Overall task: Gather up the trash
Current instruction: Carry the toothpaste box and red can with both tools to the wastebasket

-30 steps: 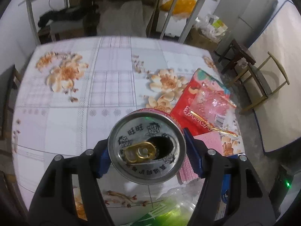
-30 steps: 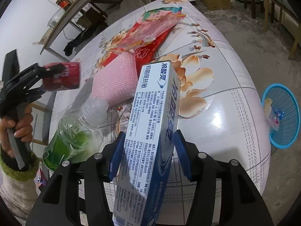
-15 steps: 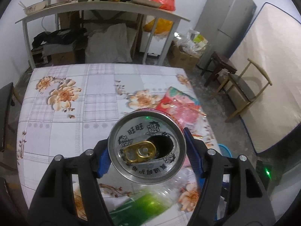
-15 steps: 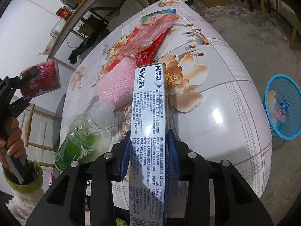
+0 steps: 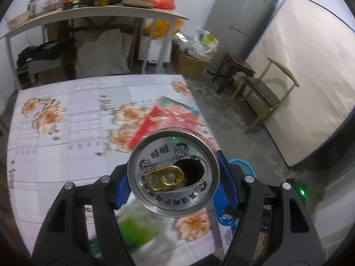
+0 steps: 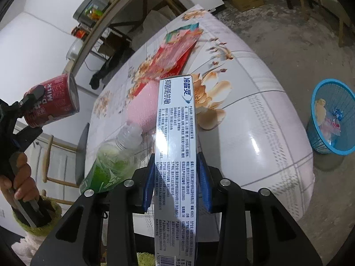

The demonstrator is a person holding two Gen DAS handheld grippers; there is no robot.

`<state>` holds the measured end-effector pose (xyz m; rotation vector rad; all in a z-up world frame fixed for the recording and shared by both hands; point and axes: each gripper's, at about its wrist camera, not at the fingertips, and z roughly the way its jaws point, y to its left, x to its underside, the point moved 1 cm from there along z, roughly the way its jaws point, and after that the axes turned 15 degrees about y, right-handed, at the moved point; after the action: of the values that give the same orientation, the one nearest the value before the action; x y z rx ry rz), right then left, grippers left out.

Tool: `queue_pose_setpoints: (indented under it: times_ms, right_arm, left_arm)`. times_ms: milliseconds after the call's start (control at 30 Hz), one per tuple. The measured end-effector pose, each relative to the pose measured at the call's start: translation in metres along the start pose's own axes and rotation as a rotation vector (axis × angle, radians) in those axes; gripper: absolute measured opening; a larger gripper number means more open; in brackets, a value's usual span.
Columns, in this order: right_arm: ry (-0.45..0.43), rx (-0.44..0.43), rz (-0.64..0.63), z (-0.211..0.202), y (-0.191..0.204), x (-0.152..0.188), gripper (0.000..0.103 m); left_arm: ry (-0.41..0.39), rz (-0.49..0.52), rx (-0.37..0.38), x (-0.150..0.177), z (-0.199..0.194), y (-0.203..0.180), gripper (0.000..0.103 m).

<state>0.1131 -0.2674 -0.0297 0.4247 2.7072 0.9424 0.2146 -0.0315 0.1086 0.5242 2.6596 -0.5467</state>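
Floral table [image 5: 66,155] fills the left wrist view; left gripper [image 5: 173,175] clamps the opened can [image 5: 173,173] at center, lifted clear for binning. Right wrist view: right gripper [image 6: 176,181] pinches the toothpaste box [image 6: 175,144], blue trash basket [image 6: 321,146] waiting at right edge.

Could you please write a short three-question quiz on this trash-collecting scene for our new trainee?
1. True or false: the left gripper holds an opened can.
2. What does the right gripper clamp? A) green bottle B) toothpaste box C) pink cloth
3. Fill in: the blue basket stands on the ____ beside the table.

Key:
1. True.
2. B, the toothpaste box; the green bottle and pink cloth lie on the table.
3. Floor.
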Motion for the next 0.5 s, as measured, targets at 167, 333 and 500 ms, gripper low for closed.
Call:
queue_pose_setpoints:
  times_ms: [167,333,500]
  right_arm:
    - [-0.094,-0.039,0.065,-0.037,-0.029,0.01,0.035]
    - [-0.227,-0.027,0.24,-0.089,-0.101,0.026,0.035]
    - [-0.267,-0.027,0.47,-0.11,-0.19,0.046,0.035]
  left_arm:
    - [0.065,0.109,0.047,-0.007,0.026,-0.058,0.064]
    - [0.149,0.229,0.089,-0.011,0.068,-0.131,0.064]
    - [0.304,0.36,0.113,-0.009,0.14,-0.213,0.064]
